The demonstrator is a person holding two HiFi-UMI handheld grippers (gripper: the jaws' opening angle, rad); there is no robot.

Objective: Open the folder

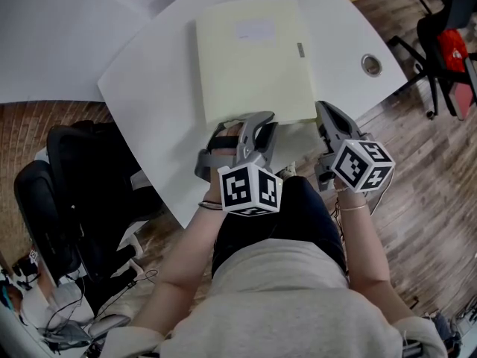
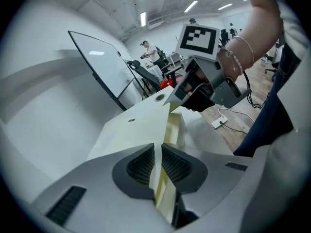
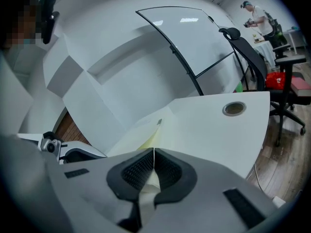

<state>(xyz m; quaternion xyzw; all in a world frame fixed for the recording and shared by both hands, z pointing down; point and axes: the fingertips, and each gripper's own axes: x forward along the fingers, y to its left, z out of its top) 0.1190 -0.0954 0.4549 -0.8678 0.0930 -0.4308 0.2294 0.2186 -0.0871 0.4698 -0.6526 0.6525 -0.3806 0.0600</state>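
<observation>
A pale yellow folder [image 1: 253, 58] lies flat on the white table [image 1: 149, 88], its near edge toward me. My left gripper [image 1: 257, 123] is at that near edge; in the left gripper view its jaws [image 2: 158, 161] are shut on a thin yellow sheet of the folder [image 2: 136, 130], which is lifted slightly there. My right gripper [image 1: 324, 114] is at the folder's near right corner. In its own view the pads [image 3: 153, 166] pinch the folder's edge [image 3: 141, 132]. The right gripper [image 2: 187, 93] also shows in the left gripper view, clamped on the corner.
A round cable hole [image 1: 371, 65] is in the table right of the folder. Black office chairs stand at the left [image 1: 74, 185] and far right [image 1: 447, 43] on the wooden floor. A whiteboard [image 2: 104, 67] stands beyond the table. A white plug strip [image 2: 219, 123] lies on the floor.
</observation>
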